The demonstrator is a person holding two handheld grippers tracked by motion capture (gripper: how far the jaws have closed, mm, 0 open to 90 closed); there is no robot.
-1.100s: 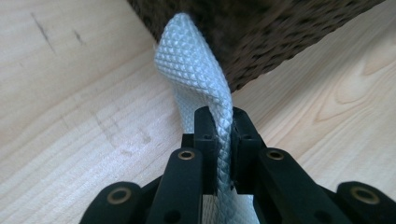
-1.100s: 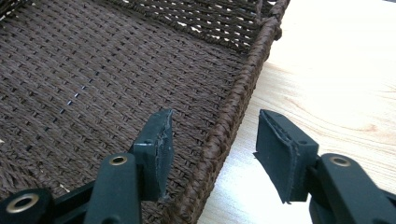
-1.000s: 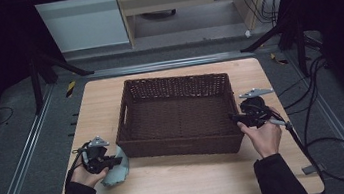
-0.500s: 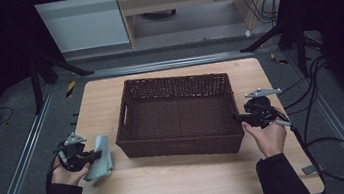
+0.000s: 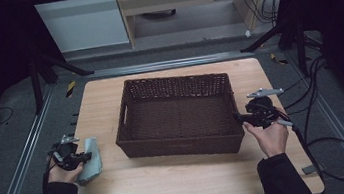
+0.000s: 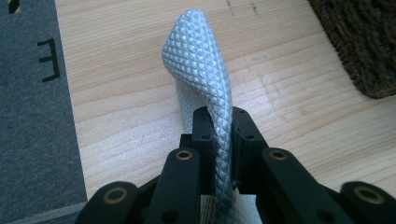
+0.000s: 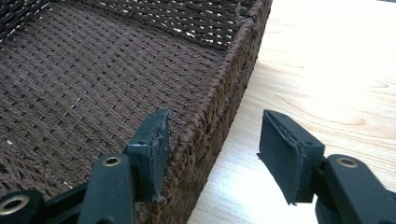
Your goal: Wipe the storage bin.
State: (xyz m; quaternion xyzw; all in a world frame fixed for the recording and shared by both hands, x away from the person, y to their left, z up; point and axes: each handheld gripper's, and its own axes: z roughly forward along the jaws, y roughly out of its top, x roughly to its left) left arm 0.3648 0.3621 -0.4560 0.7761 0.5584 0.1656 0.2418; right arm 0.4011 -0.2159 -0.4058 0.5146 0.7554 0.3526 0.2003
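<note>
A silvery cloth (image 6: pixel 201 60) with a diamond texture stands folded upright between the jaws of my left gripper (image 6: pixel 219 116), which is shut on it. In the high view that gripper (image 5: pixel 81 158) and the cloth (image 5: pixel 91 159) are at the table's left edge. A dark brown wicker basket (image 5: pixel 172 79) sits in the middle of the table. My right gripper (image 5: pixel 238 117) is at the basket's right wall near its front corner. Its jaws (image 7: pixel 215 123) straddle the wall (image 7: pixel 224 93) and have just been opening: the inner pad is close to the weave, the outer pad stands well clear.
The light wooden table (image 5: pixel 170 178) has free room in front of the basket and on its right (image 7: pixel 327 70). Grey floor with metal rails (image 5: pixel 18 172) borders the table on both sides. Cables (image 5: pixel 328 147) trail off the right gripper. Cabinets stand at the back.
My left hand has carried the cloth leftward to the table's left edge. The right hand has stayed at the basket's right wall.
</note>
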